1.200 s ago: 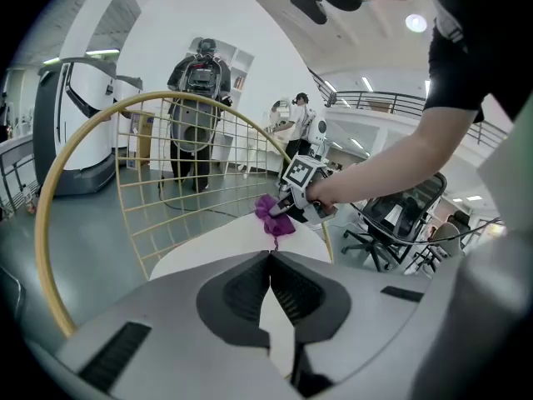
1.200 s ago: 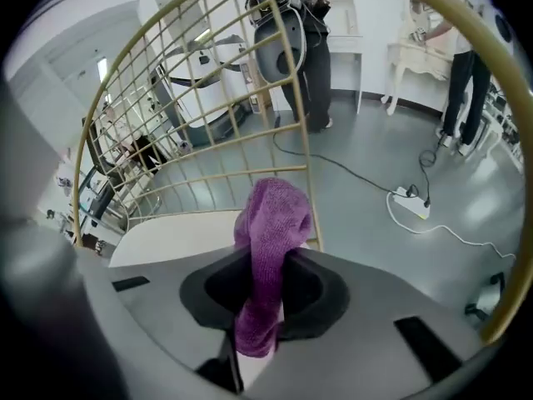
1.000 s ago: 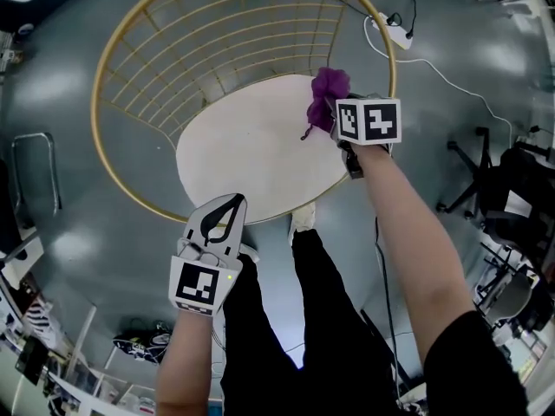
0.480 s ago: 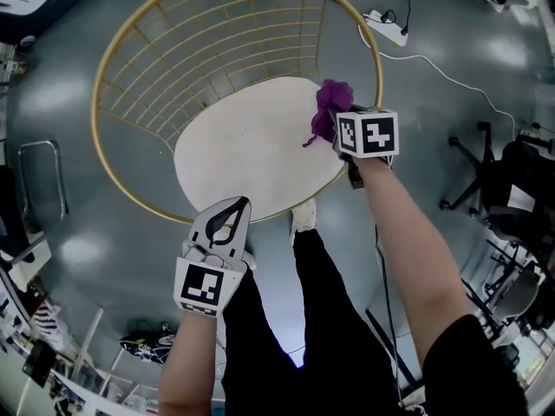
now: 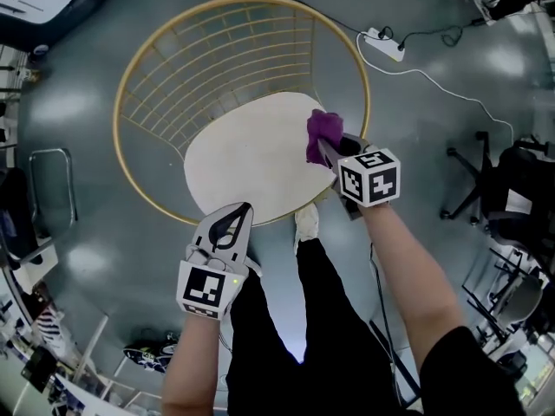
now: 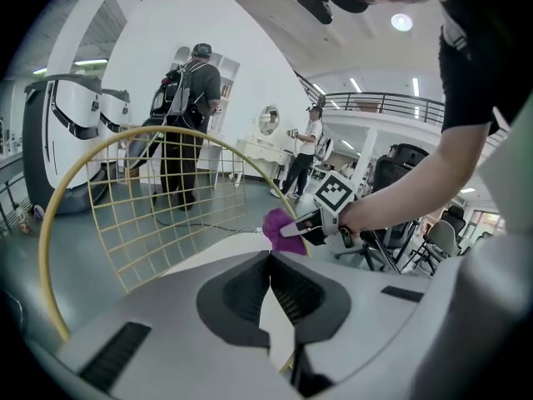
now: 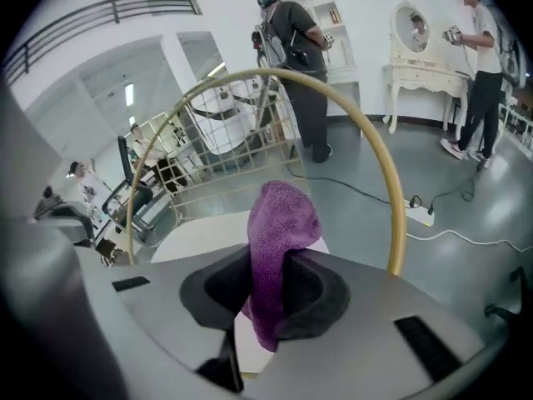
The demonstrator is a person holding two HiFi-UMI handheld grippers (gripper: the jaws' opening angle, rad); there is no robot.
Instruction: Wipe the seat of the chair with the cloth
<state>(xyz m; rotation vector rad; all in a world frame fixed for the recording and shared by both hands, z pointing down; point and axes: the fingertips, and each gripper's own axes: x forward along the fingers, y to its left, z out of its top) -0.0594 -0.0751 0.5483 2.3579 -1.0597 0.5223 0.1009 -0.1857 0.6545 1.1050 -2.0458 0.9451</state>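
The chair has a round white seat [image 5: 251, 159] and a gold wire back [image 5: 217, 59]. A purple cloth [image 5: 323, 131] lies bunched over the seat's right edge, with my right gripper [image 5: 324, 148] shut on it. In the right gripper view the cloth [image 7: 279, 223] sticks up between the jaws, with the seat [image 7: 208, 227] and gold rim [image 7: 387, 182] beyond. My left gripper [image 5: 238, 208] hovers at the seat's near edge, shut and holding nothing. In the left gripper view its jaws [image 6: 269, 261] meet, and the cloth [image 6: 277, 222] shows ahead over the seat [image 6: 201, 252].
A white power strip [image 5: 384, 44] and its cable lie on the grey floor beyond the chair. An office chair base [image 5: 473, 180] stands at right. The person's black-trousered legs [image 5: 303, 319] and white shoe [image 5: 305, 224] are by the seat's front. People [image 6: 187, 115] stand farther off.
My right gripper has brought the cloth down and closer, from above the seat's far right to its right edge. The left gripper has hardly moved.
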